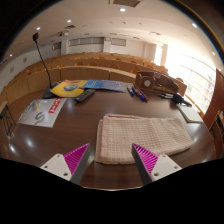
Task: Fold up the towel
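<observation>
A beige waffle-textured towel (pixel 140 136) lies flat on the dark wooden table (pixel 60 138), just ahead of my fingers and a little to the right. My gripper (pixel 112 160) is open and empty, held above the table's near edge. Its pink pads (pixel 79 158) stand wide apart, with the towel's near edge between and just beyond them. Nothing is between the fingers.
Beyond the towel lie a white sheet with red and blue print (pixel 42 112), a yellow and blue object (pixel 70 88), blue papers (pixel 106 86), a dark remote-like thing (pixel 84 97), a brown bag (pixel 158 82) and a pale cloth (pixel 191 114). A microphone stand (pixel 40 55) rises at the far left.
</observation>
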The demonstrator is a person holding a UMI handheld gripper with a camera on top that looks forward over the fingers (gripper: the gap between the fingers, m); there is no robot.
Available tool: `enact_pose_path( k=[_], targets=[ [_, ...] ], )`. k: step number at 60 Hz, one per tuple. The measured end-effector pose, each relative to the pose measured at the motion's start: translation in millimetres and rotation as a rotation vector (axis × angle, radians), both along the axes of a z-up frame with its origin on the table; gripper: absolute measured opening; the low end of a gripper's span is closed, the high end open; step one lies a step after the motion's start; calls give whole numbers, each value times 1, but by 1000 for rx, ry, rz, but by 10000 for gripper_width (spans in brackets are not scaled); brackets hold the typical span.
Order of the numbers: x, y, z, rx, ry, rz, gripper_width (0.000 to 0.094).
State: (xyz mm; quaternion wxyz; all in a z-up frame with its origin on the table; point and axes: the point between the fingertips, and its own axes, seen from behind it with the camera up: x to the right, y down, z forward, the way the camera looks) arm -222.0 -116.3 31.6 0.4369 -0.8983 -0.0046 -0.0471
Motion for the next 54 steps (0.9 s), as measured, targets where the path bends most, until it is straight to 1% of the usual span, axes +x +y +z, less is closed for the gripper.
enact_pose_path(
  k=[9,11,13,16,19,22,24,26,29,31,36,45,50,54],
  targets=[
    [0,49,-33,-46,-19,23,836],
    [2,56,-40,-57,-23,26,820],
    [0,62,-37,-40,-18,29,798],
    [-1,68,-38,-36,-24,37,745],
    [-4,70,-39,-38,-22,49,654],
    [-8,71,-39,-38,-29,69,543],
    [-10,70,-40,-38,-42,95,452],
    [-11,70,-40,-40,-62,115,338],
    [-5,70,-38,-33,-111,112,103],
    [-4,70,-38,-25,-129,107,86],
    [-4,68,-37,-26,-164,131,58],
    [-36,51,-32,-44,-33,158,49],
    [-63,33,-10,-38,114,206,49],
    [-85,24,21,-12,247,237,49]
  ],
)
